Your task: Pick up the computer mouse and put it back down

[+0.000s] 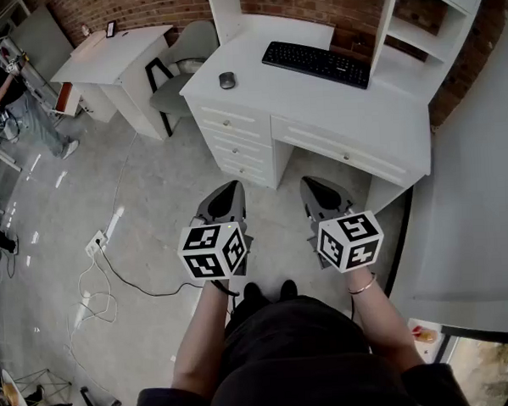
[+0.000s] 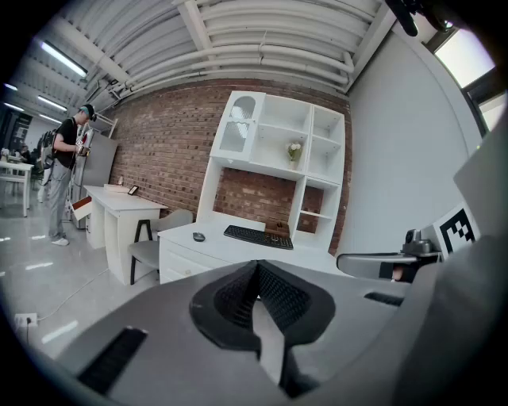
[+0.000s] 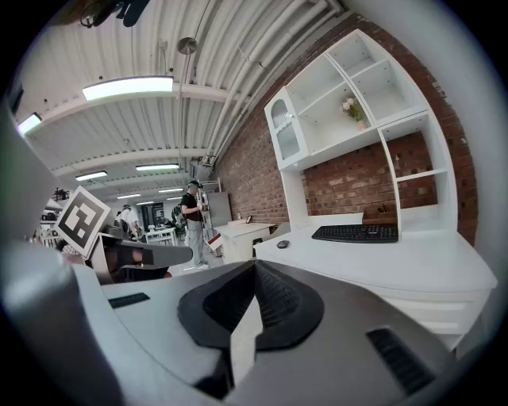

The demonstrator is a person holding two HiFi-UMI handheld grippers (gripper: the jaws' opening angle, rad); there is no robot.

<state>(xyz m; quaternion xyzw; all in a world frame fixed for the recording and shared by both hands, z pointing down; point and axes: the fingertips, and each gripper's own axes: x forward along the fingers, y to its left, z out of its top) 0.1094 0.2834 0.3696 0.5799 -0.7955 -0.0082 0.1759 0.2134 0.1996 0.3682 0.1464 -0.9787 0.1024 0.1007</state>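
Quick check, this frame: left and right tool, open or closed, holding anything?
Left tool: closed, holding nothing.
Right tool: closed, holding nothing; the mouse lies on the desk.

You face a white tabletop (image 1: 334,109). On it, a dark computer mouse (image 1: 226,80) lies near the left edge, and a black keyboard (image 1: 315,63) lies to its right at the far side, well apart. A white shelf unit (image 1: 387,30) stands on the far right end. On the grey floor (image 1: 151,186) to your left lie a white power strip (image 1: 96,243) and a black cable (image 1: 131,285).
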